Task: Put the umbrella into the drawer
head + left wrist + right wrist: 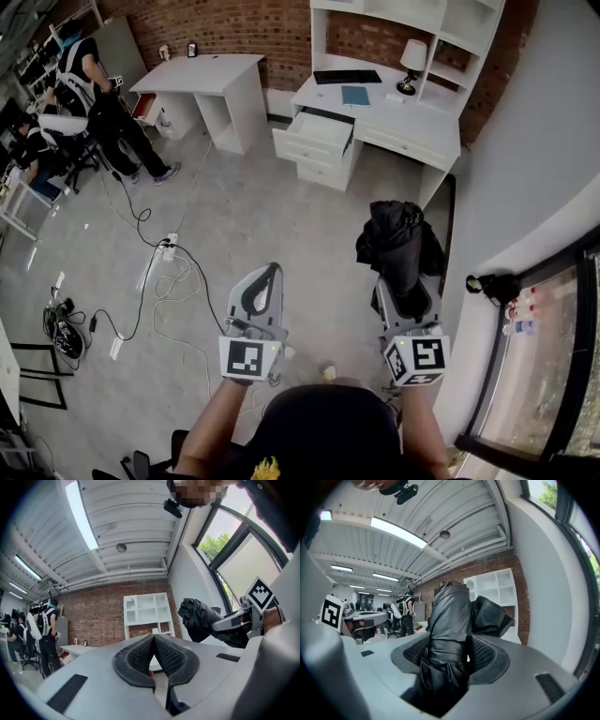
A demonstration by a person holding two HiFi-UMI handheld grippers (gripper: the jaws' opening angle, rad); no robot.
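The right tongs [449,654] pinch a folded black umbrella [398,246] around its middle (loose fabric bunches above the pads), holding it in the air, well short of the white desk [417,127]. The desk's top drawer [317,133] stands pulled out. The left tongs [153,654] are pressed together, holding nothing.

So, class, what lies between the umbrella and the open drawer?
Only bare floor: the head view shows nothing lying between the umbrella and the drawer; the cables lie off to the left.
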